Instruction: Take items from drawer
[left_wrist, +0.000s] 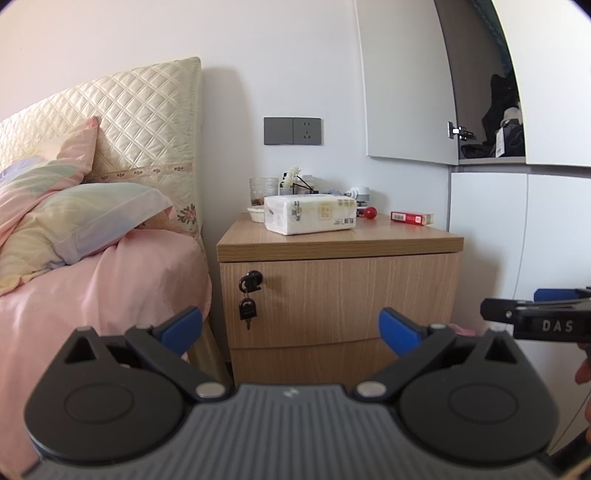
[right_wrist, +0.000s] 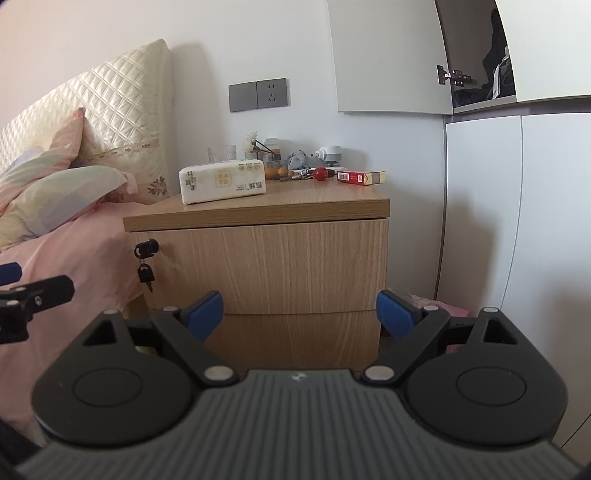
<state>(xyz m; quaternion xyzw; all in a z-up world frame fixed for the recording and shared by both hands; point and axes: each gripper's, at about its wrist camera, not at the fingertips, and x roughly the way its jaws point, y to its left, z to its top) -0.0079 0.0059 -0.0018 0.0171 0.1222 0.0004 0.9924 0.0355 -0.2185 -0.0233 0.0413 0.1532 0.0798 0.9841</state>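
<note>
A wooden nightstand stands ahead with two shut drawers, an upper drawer (left_wrist: 340, 299) (right_wrist: 266, 266) and a lower drawer (left_wrist: 314, 360) (right_wrist: 291, 338). A black key (left_wrist: 249, 280) (right_wrist: 146, 249) sits in the lock at the upper drawer's top left, with a second key hanging below it. My left gripper (left_wrist: 291, 326) is open and empty, a short way in front of the upper drawer's bottom edge. My right gripper (right_wrist: 299, 310) is also open and empty, level with the seam between the drawers. Drawer contents are hidden.
On the nightstand top (left_wrist: 388, 240) lie a tissue pack (left_wrist: 310, 213) (right_wrist: 221, 181), a red box (left_wrist: 412, 217) (right_wrist: 360, 177), a red ball (right_wrist: 320, 173) and a glass (left_wrist: 263, 190). A bed with pink sheet (left_wrist: 92, 295) is left. White wardrobe doors (right_wrist: 517, 221) stand right.
</note>
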